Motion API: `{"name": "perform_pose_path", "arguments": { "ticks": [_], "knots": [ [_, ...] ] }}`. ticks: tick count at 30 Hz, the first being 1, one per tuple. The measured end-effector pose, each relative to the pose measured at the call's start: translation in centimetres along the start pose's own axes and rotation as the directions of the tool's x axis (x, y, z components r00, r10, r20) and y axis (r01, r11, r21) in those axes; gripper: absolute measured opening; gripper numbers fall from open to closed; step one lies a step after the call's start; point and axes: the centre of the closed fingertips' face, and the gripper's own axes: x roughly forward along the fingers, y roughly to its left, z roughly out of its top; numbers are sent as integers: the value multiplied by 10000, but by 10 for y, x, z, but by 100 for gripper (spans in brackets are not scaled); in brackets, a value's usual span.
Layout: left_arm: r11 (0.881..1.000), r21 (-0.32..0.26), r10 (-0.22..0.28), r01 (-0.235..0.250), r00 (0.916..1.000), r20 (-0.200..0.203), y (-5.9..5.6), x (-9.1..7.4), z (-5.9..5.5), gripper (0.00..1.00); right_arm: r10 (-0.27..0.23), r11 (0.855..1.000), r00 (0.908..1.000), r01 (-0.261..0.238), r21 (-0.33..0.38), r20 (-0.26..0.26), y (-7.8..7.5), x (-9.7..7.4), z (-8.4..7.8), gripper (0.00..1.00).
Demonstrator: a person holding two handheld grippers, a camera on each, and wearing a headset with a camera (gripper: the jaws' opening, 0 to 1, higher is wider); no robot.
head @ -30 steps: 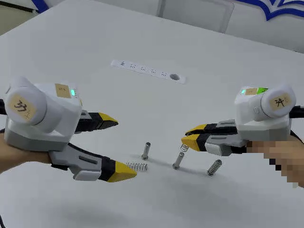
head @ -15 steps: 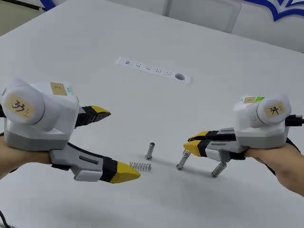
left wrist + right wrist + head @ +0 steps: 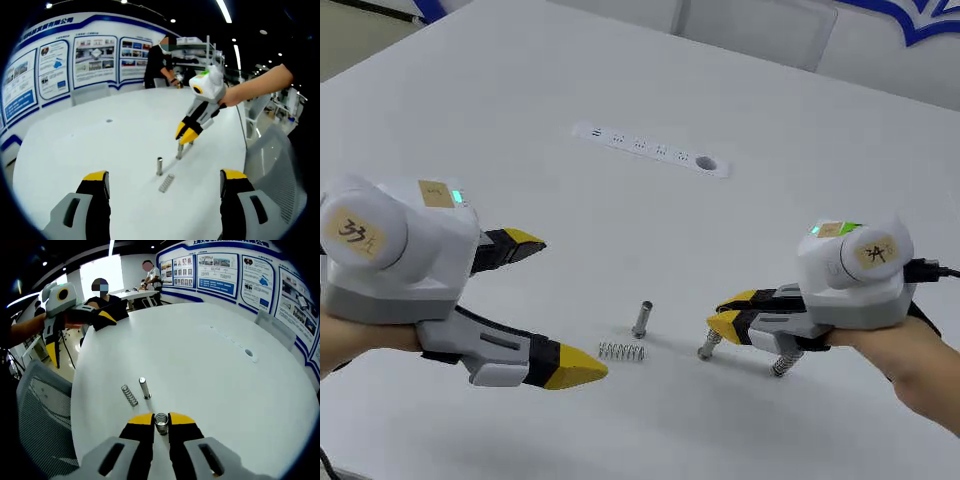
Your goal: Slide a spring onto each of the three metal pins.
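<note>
1. The right gripper [image 3: 161,418] is clamped on a small silver coil spring [image 3: 161,424], which sits on a leaning steel pin [image 3: 707,348] just right of the bare upright steel pin [image 3: 642,318]. A sideways pull could topple this pin or release the spring.
2. The left gripper [image 3: 548,303] is wide open and empty, left of the bare pin. The loose silver coil spring [image 3: 621,351] lies just beside the bare pin and may roll or slip when pinched.
3. The bare pin stands free on the white table [image 3: 620,220]. A nudge could tip it.
</note>
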Motion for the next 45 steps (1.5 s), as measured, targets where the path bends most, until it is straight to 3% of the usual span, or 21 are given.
{"name": "perform_pose_path", "arguments": {
  "ticks": [15,24,32,37,45],
  "knots": [
    [9998,176,73,-75,9999,73,3,-2,5,91,23,9995,9969,-48,-315,-790,-1,20,-21,11],
    [9998,203,-8,9,10000,-38,2,-1,3,91,5,9994,9957,-36,-335,-927,0,20,-22,11],
    [9995,301,-96,97,10000,-20,0,1,5,90,24,9999,9968,-37,-152,-802,2,15,-16,14],
    [9994,322,-93,93,10000,24,-1,-1,7,90,-195,9977,9959,138,-657,-881,-2,7,-10,15],
    [9995,307,-43,43,10000,9,0,-4,5,89,-117,9944,9989,69,-1055,-451,7,0,15,16]
  ]
}}
